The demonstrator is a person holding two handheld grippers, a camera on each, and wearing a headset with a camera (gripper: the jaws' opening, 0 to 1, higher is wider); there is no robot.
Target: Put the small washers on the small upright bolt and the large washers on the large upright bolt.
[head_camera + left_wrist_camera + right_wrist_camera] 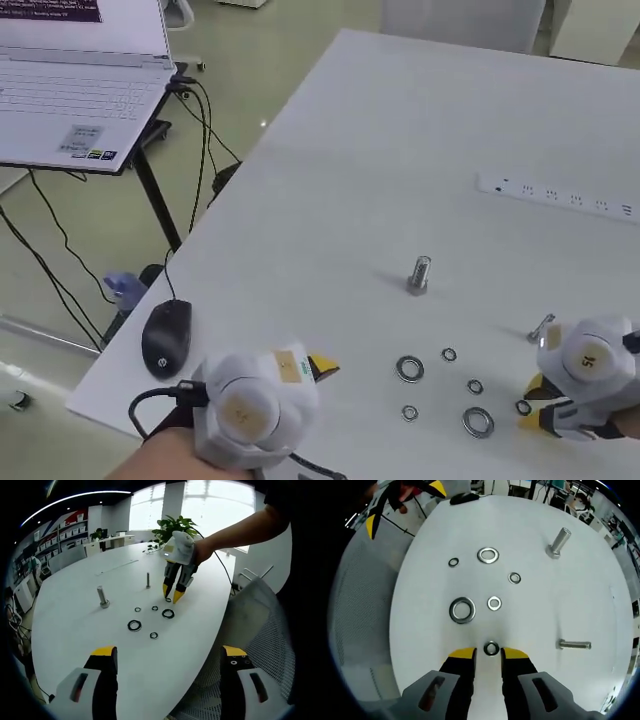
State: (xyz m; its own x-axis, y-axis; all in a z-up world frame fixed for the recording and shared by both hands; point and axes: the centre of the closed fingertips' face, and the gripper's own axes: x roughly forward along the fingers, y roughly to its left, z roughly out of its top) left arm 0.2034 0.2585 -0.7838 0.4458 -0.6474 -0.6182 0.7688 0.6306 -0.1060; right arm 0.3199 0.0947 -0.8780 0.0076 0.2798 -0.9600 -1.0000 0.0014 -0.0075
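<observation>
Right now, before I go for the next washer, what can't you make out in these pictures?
- Head view: the laptop screen is cut off by the top edge, and its text is too small to read.
- Head view: the power strip runs off the right edge, so its full length is unseen.
- Head view: the small washer is partly hidden under the body of the right gripper.

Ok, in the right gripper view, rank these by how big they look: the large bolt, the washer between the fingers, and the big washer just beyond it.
1. large bolt: longest, though farthest away.
2. big washer.
3. small washer between the fingers: smallest, despite sitting nearest the camera.
</observation>
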